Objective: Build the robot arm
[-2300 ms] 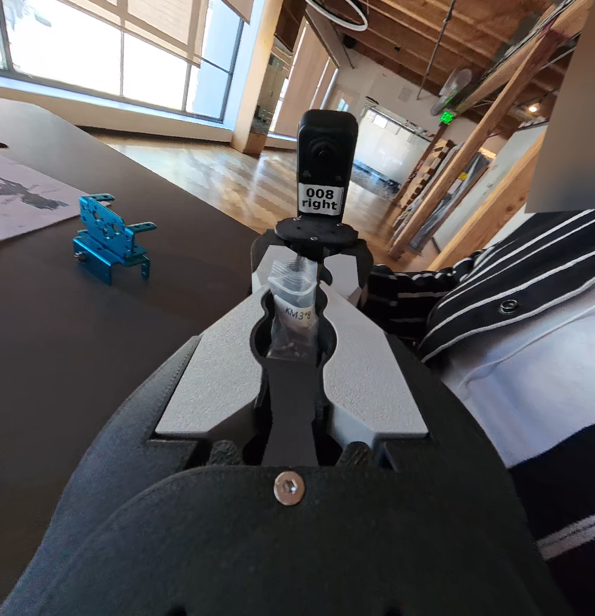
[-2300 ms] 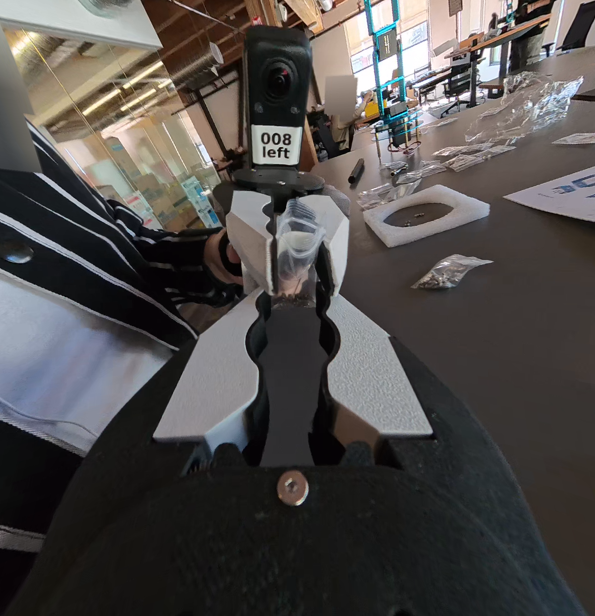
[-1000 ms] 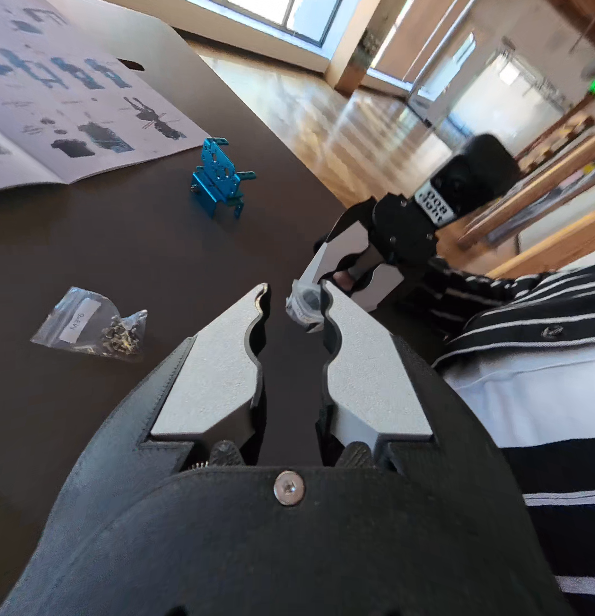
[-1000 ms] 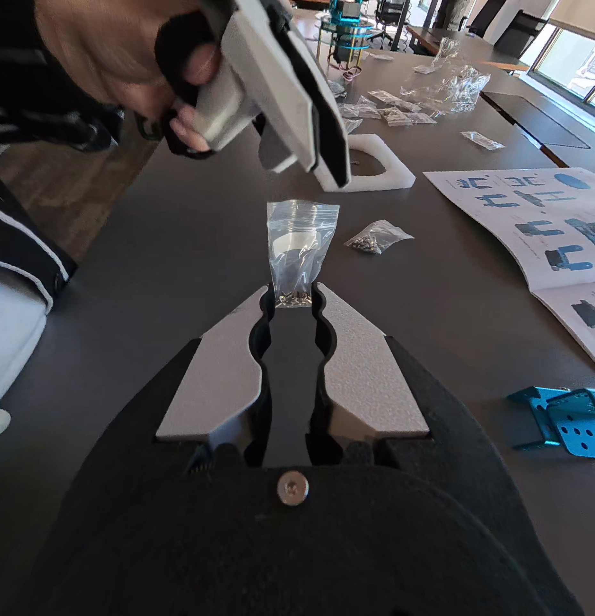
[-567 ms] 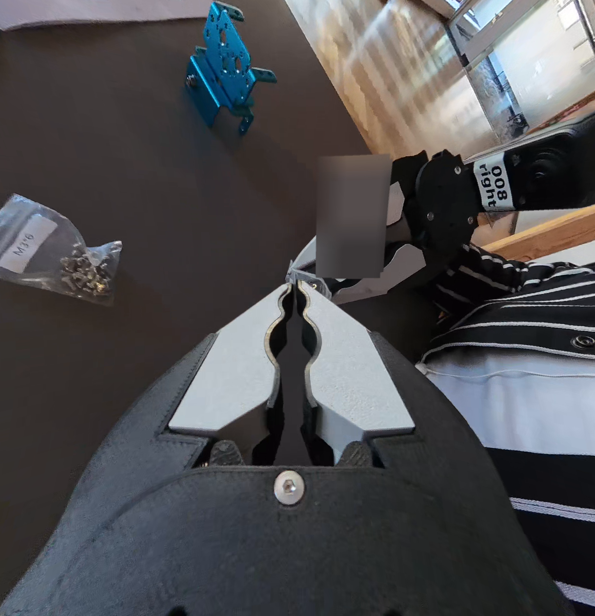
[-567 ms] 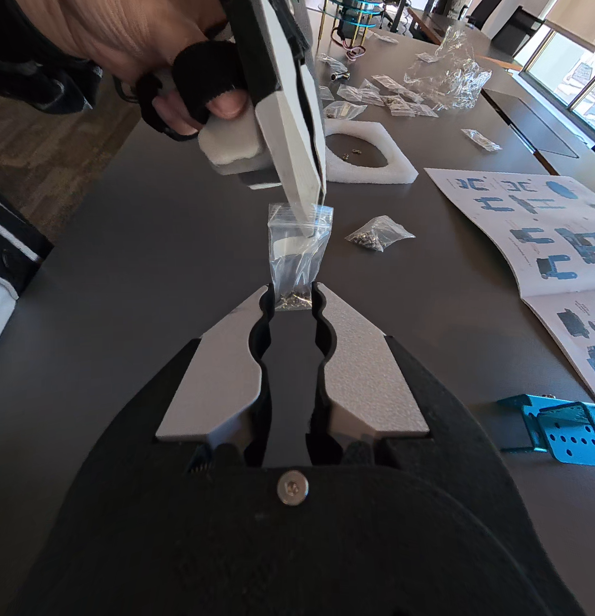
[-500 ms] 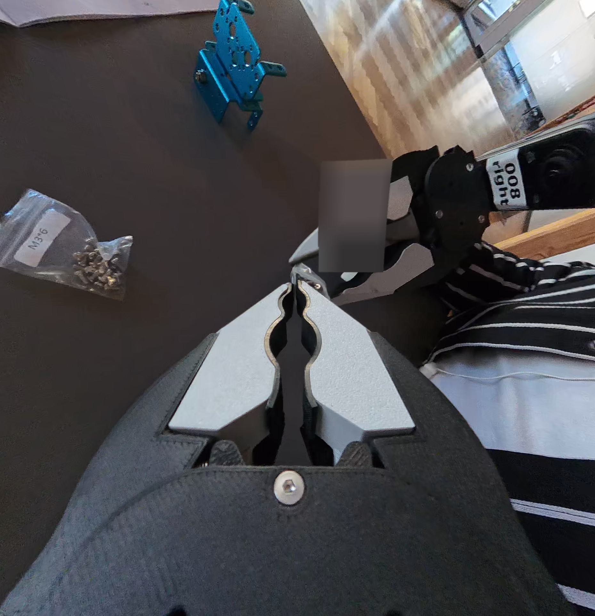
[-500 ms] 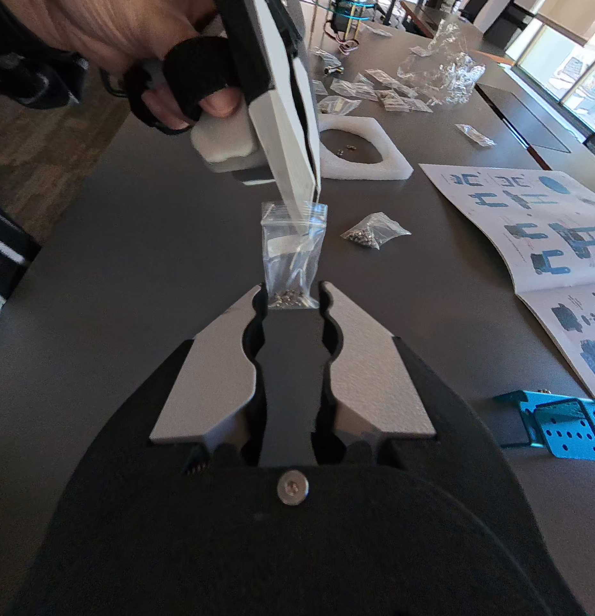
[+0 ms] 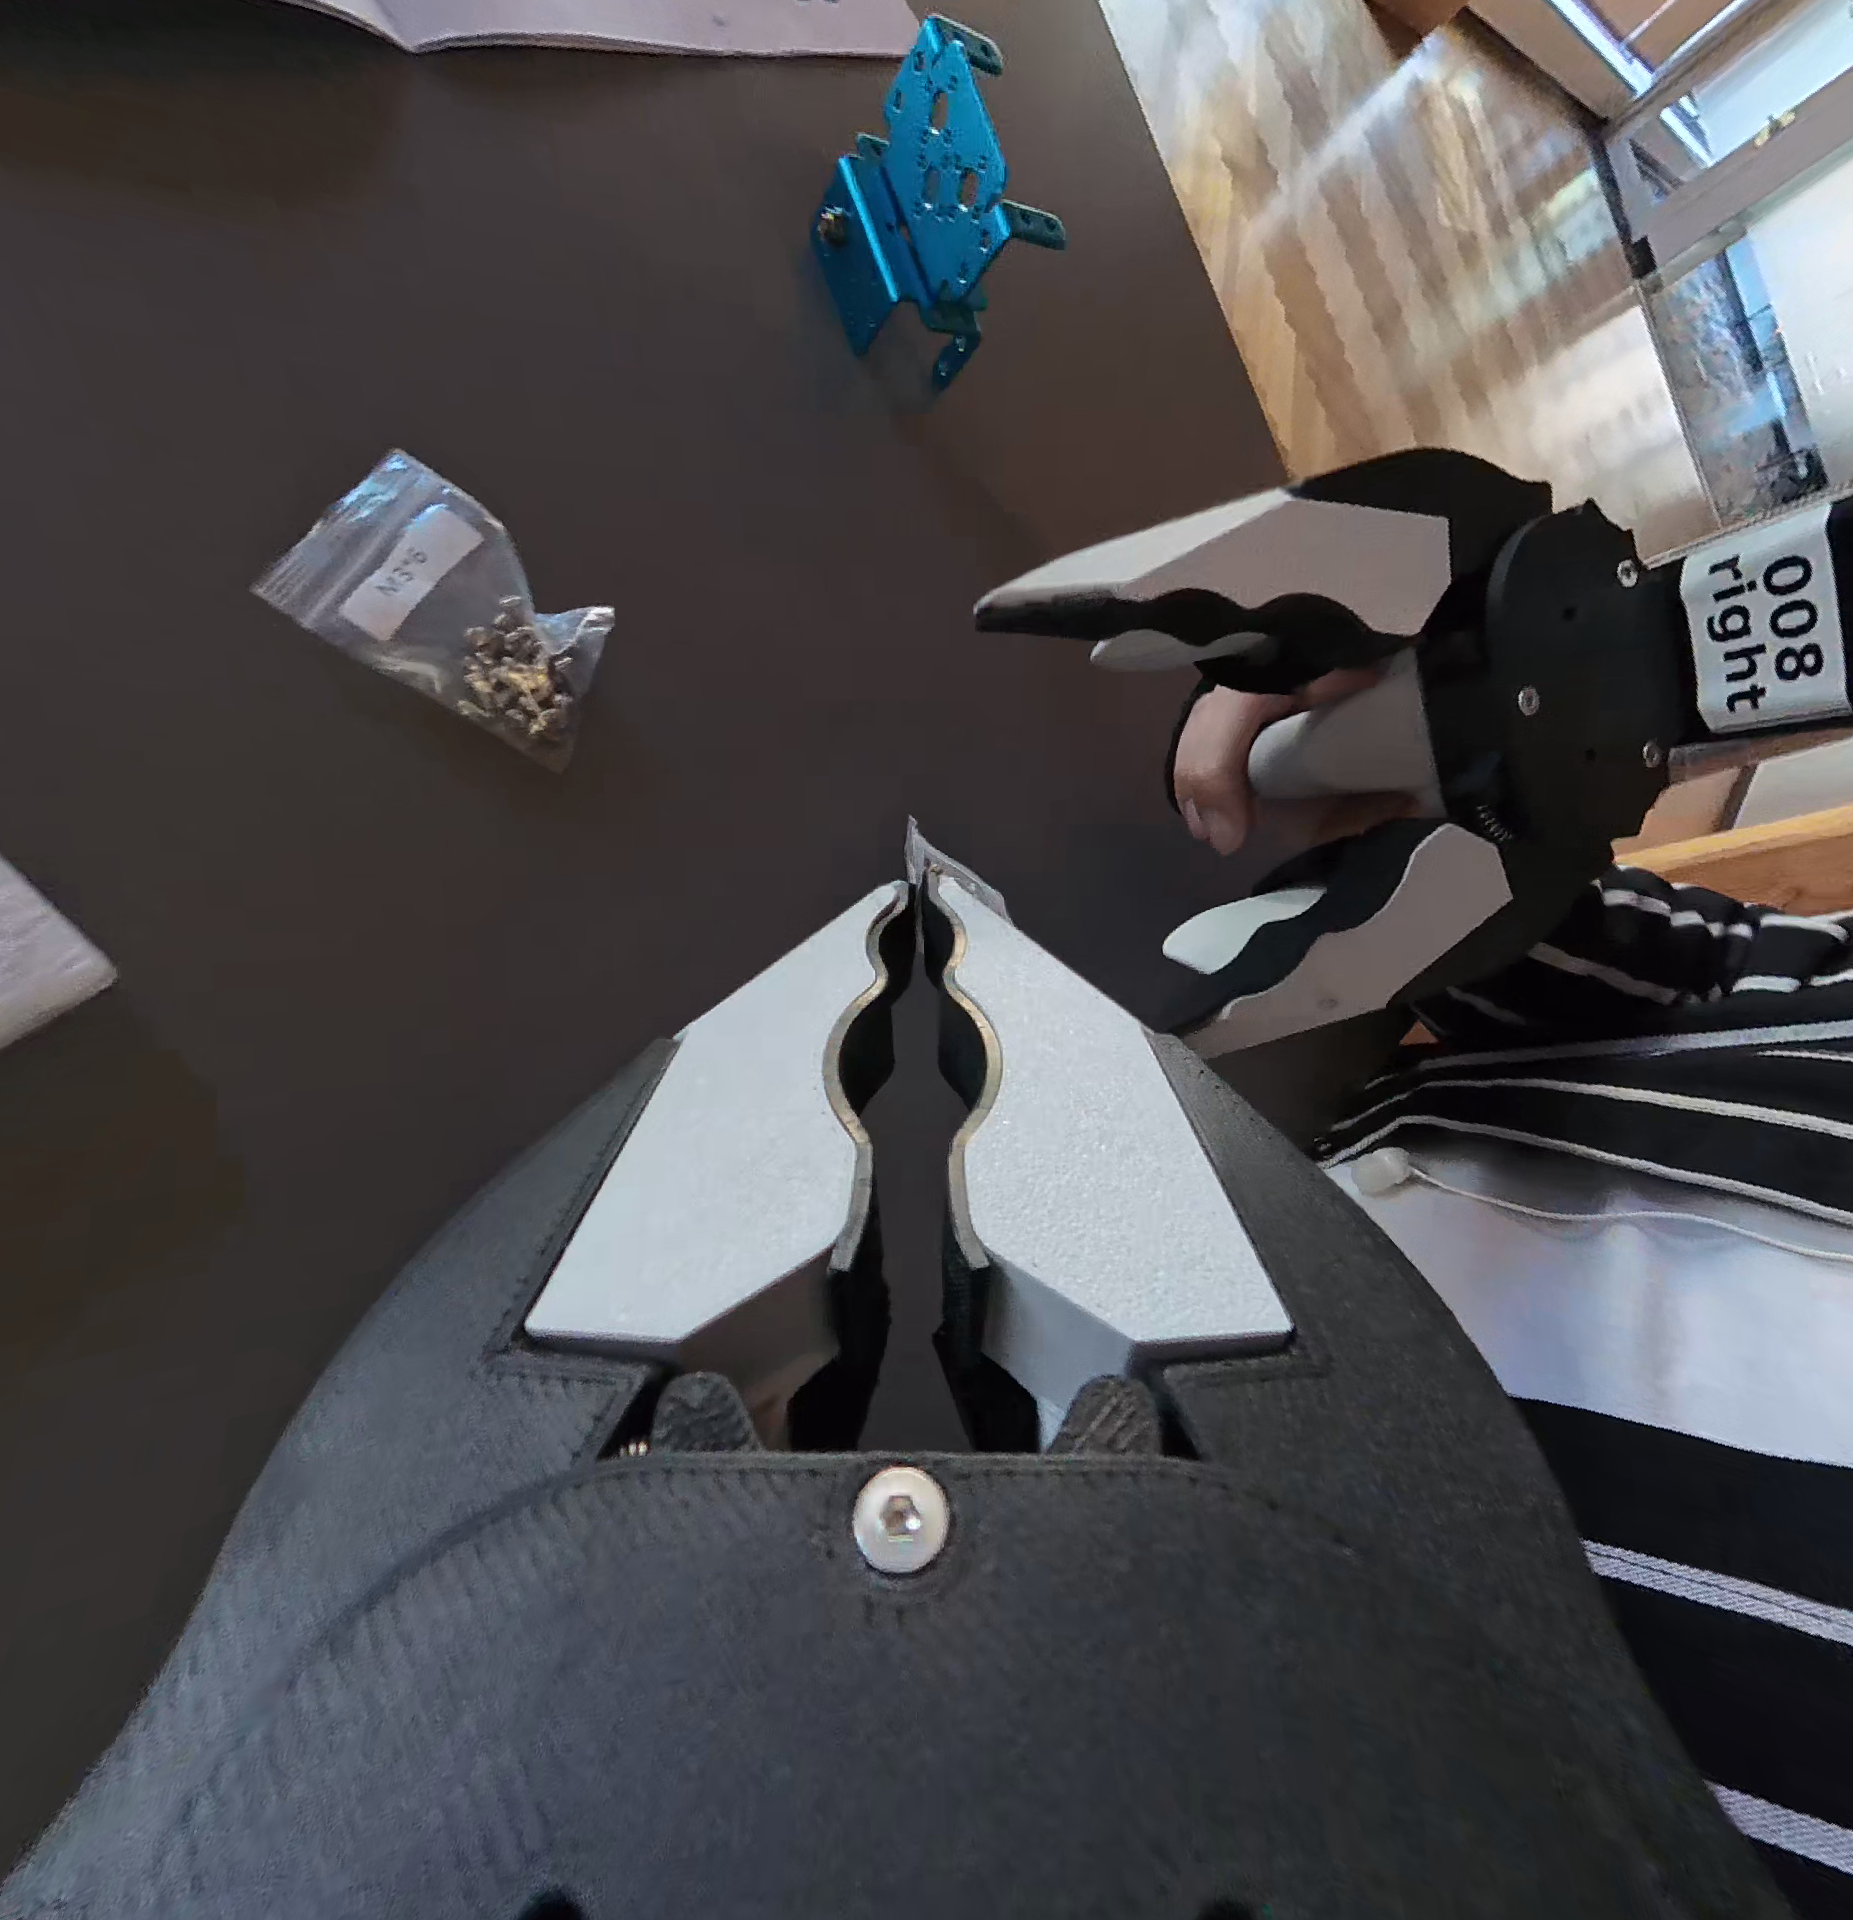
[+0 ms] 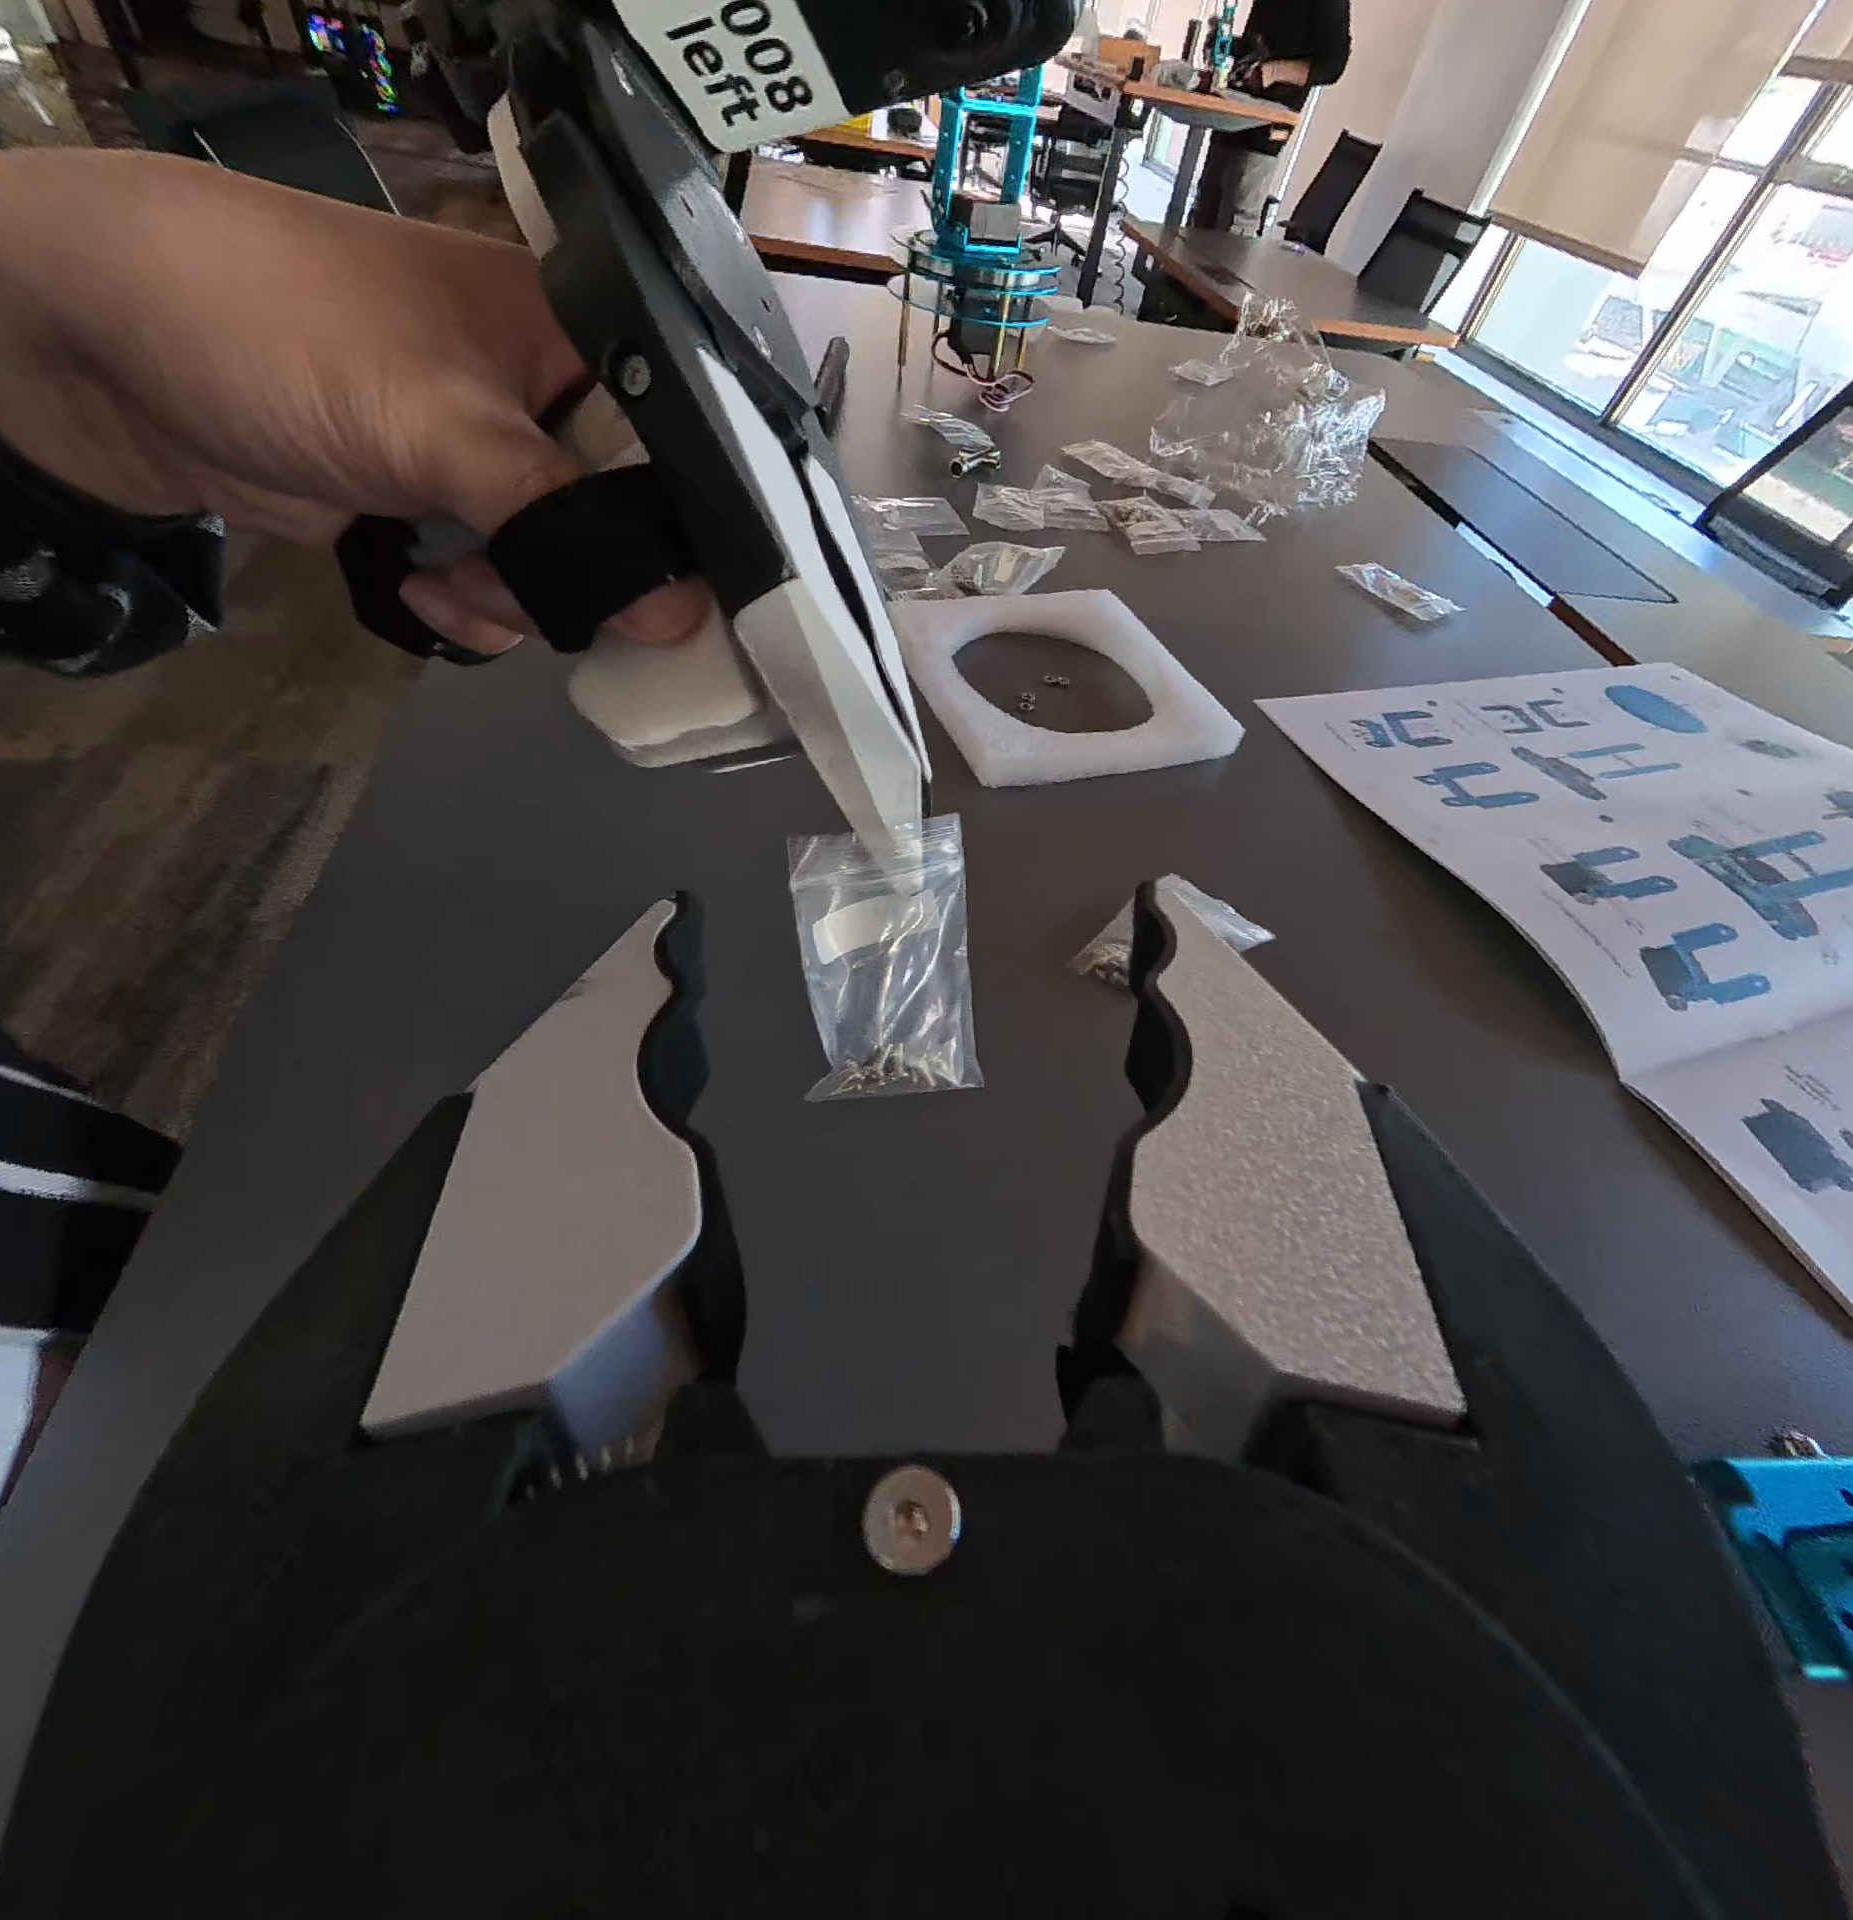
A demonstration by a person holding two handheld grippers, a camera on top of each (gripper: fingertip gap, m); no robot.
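Note:
A small clear zip bag of screws [image 10: 891, 977] hangs upright over the dark table [image 10: 486, 935]. My left gripper [image 10: 901, 847] is shut on the bag's top edge and comes down from the upper left. In the left wrist view only a sliver of the bag's top [image 9: 927, 857] shows past my closed left gripper [image 9: 917, 888]. My right gripper [image 10: 909, 899] is wide open, its two fingers on either side of the bag and apart from it. In the left wrist view it [image 9: 1083, 779] is open and empty to the right.
A second bag of screws [image 9: 444, 603] and a blue metal bracket [image 9: 932, 208] lie on the table. A white foam frame [image 10: 1192, 727], an open booklet [image 10: 1628, 831], several small bags [image 10: 1088, 509] and crumpled plastic [image 10: 1265, 436] lie farther off. A person's striped sleeve [image 9: 1628, 1060] is close by. Only a small space, under 4 cm, lies between the two pairs of fingers. From the right gripper's tips to the blue metal bracket [image 9: 932, 208] is close to 15 cm.
My left gripper let go of the bag, came over it and shut on its top edge. My right gripper then opened wide and released the bag's bottom.

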